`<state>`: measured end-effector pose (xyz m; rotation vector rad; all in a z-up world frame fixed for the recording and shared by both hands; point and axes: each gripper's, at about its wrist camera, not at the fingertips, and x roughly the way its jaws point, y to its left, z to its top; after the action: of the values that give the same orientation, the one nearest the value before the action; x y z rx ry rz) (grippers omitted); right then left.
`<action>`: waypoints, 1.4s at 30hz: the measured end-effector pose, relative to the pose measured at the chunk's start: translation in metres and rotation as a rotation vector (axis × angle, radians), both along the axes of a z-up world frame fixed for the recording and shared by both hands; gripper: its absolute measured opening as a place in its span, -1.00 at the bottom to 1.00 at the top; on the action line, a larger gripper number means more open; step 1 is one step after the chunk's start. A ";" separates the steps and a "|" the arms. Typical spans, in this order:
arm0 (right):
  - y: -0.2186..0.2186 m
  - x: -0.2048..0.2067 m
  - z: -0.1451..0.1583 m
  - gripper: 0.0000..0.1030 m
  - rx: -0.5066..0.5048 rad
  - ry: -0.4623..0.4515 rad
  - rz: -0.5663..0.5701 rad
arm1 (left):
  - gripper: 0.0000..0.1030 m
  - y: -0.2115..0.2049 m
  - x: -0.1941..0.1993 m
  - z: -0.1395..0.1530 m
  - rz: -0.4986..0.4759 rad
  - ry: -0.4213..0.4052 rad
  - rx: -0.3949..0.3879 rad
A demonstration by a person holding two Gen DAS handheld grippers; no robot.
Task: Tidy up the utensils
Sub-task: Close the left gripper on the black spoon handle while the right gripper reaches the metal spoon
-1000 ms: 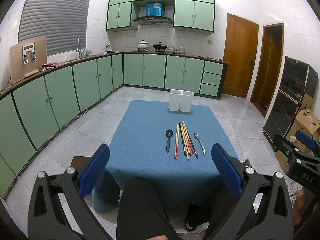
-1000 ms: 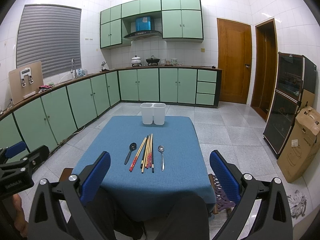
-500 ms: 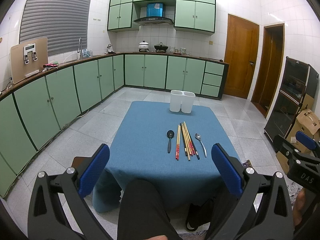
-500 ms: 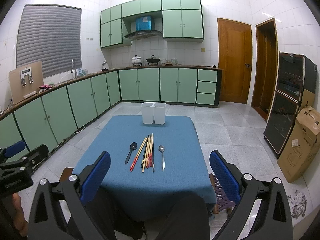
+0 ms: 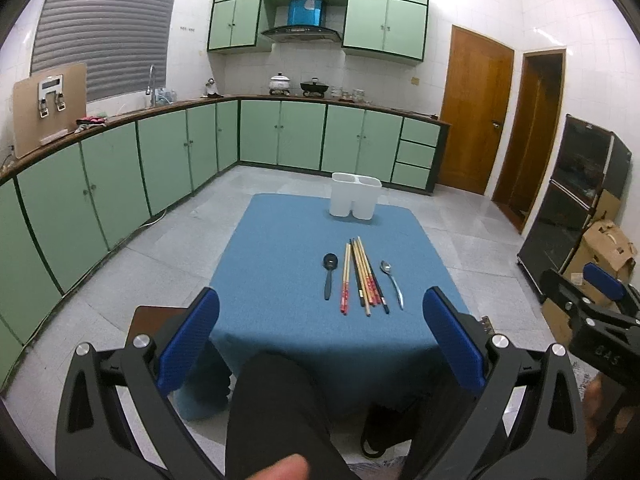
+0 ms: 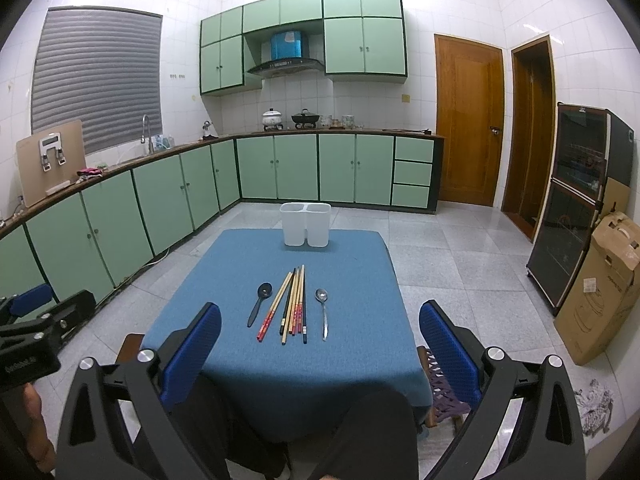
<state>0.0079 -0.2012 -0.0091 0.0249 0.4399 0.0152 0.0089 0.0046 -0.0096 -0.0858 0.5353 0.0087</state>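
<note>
A low table with a blue cloth (image 5: 288, 240) (image 6: 224, 272) carries a black spoon (image 5: 329, 276) (image 6: 260, 307), several chopsticks (image 5: 362, 276) (image 6: 292, 304) side by side, and a metal spoon (image 5: 392, 282) (image 6: 323, 310). A white two-compartment holder (image 5: 355, 195) (image 6: 306, 224) stands at the table's far edge. My left gripper (image 5: 320, 340) is open and empty, short of the table's near edge. My right gripper (image 6: 320, 344) is open and empty, also at the near edge.
Green cabinets (image 5: 120, 176) line the left and back walls. A dark cabinet (image 6: 576, 208) and a cardboard box (image 6: 600, 284) stand at the right. A woven stool (image 6: 444, 392) sits by the table's right corner. My knees show below both grippers.
Both grippers have crept slightly forward toward the table. Nothing on the table has moved.
</note>
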 end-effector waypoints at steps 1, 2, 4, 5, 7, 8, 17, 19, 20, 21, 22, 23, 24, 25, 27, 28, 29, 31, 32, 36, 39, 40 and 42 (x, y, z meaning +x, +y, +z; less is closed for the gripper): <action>0.000 0.002 -0.003 0.89 -0.008 -0.008 -0.004 | 0.91 0.002 0.003 -0.002 0.031 0.001 0.017; -0.001 0.005 -0.006 0.89 -0.015 -0.009 -0.006 | 0.91 0.004 0.007 -0.005 0.031 -0.001 0.018; -0.003 0.017 -0.017 0.89 -0.037 0.015 -0.013 | 0.91 0.009 0.015 -0.011 0.017 0.008 0.001; -0.002 0.021 -0.021 0.89 -0.039 0.030 -0.009 | 0.91 0.013 0.021 -0.016 -0.005 0.016 -0.015; -0.005 0.033 -0.030 0.89 -0.030 0.058 0.004 | 0.91 0.016 0.032 -0.025 -0.043 0.032 -0.027; -0.007 0.039 -0.034 0.89 -0.016 0.057 0.013 | 0.91 0.018 0.038 -0.031 -0.059 0.034 -0.037; 0.003 0.111 -0.090 0.30 0.013 0.177 0.139 | 0.91 0.006 0.098 -0.086 -0.082 0.153 -0.009; 0.005 0.131 -0.107 0.13 0.041 0.242 0.170 | 0.91 0.004 0.108 -0.093 -0.121 0.160 -0.016; 0.004 0.140 -0.116 0.08 0.066 0.268 0.184 | 0.91 0.003 0.116 -0.098 -0.126 0.163 -0.021; 0.003 0.148 -0.123 0.06 0.085 0.284 0.186 | 0.90 0.003 0.122 -0.101 -0.140 0.162 -0.032; 0.003 0.150 -0.128 0.06 0.091 0.289 0.185 | 0.90 0.003 0.128 -0.104 -0.160 0.164 -0.040; 0.002 0.157 -0.133 0.06 0.101 0.297 0.185 | 0.90 0.001 0.131 -0.106 -0.162 0.164 -0.038; 0.000 0.159 -0.138 0.06 0.106 0.290 0.180 | 0.90 0.000 0.137 -0.109 -0.157 0.161 -0.033; -0.001 0.164 -0.142 0.06 0.109 0.286 0.173 | 0.90 -0.001 0.144 -0.113 -0.161 0.161 -0.029; -0.004 0.175 -0.152 -0.07 0.109 0.293 0.161 | 0.90 -0.006 0.158 -0.121 -0.155 0.179 -0.018; -0.004 0.183 -0.159 -0.13 0.101 0.296 0.152 | 0.89 -0.007 0.167 -0.126 -0.158 0.185 -0.022; -0.004 0.190 -0.166 -0.20 0.088 0.302 0.146 | 0.83 -0.007 0.175 -0.131 -0.162 0.190 -0.027; -0.003 0.207 -0.185 -0.34 0.070 0.320 0.130 | 0.56 -0.007 0.193 -0.144 -0.149 0.203 -0.015; -0.004 0.214 -0.195 -0.38 0.073 0.335 0.127 | 0.36 -0.007 0.200 -0.149 -0.151 0.212 -0.007; -0.011 0.233 -0.224 -0.40 0.080 0.374 0.097 | 0.13 -0.008 0.231 -0.189 -0.169 0.287 0.015; -0.011 0.239 -0.238 -0.40 0.062 0.377 0.092 | 0.07 -0.012 0.248 -0.219 -0.191 0.336 -0.006; -0.012 0.243 -0.242 -0.40 0.055 0.381 0.093 | 0.07 -0.013 0.254 -0.228 -0.191 0.346 -0.010; -0.013 0.249 -0.251 -0.42 0.054 0.398 0.096 | 0.07 -0.018 0.264 -0.241 -0.192 0.369 0.001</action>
<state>0.2572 -0.2138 -0.2599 0.0609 0.8383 0.1184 0.2728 -0.0130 -0.2508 -0.0314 0.9105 -0.1653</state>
